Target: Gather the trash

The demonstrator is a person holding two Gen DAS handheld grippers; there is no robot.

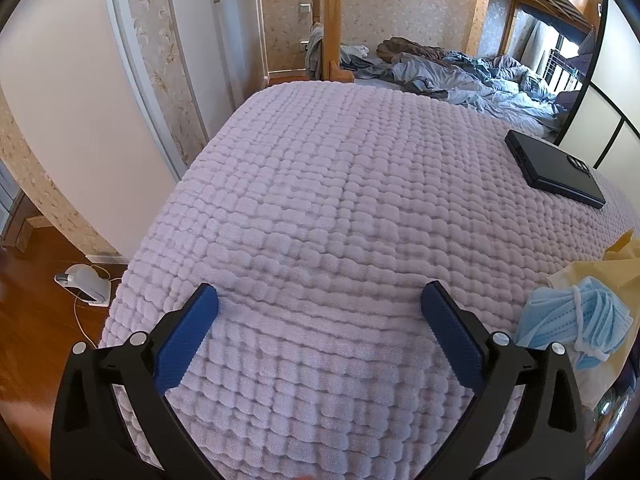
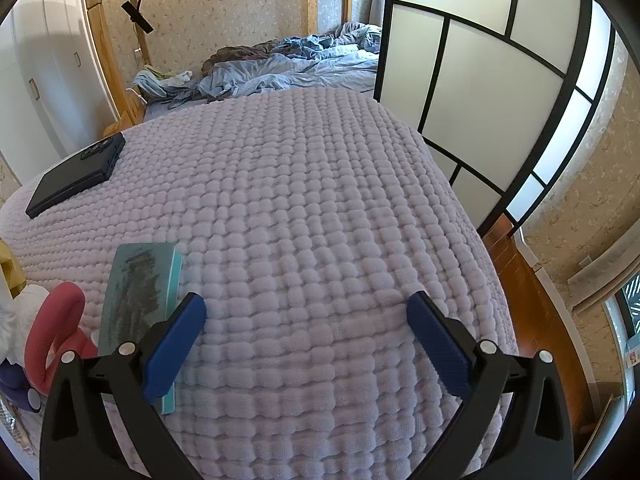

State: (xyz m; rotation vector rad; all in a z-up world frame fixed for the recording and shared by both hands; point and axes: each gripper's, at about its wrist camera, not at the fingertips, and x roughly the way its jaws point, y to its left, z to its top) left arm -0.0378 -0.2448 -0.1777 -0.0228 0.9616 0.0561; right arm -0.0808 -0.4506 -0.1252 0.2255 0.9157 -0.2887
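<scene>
So the trash is all bunched at one side of the lavender waffle-knit bedspread (image 1: pixel 320 200). There's a crumpled light-blue disposable face mask with white ear loops (image 1: pixel 576 320), folded up on itself and lying on top of a pale yellow plastic bag (image 1: pixel 592 272) that's rumpled at the bed's edge. From the other view, a flat teal sanding block with a scuffed grey face (image 2: pixel 132 292) lies flat on the spread, and just beside it sits a pink foam loop (image 2: pixel 52 320), next to something white and crumpled (image 2: pixel 12 320) that I can't make out.
</scene>
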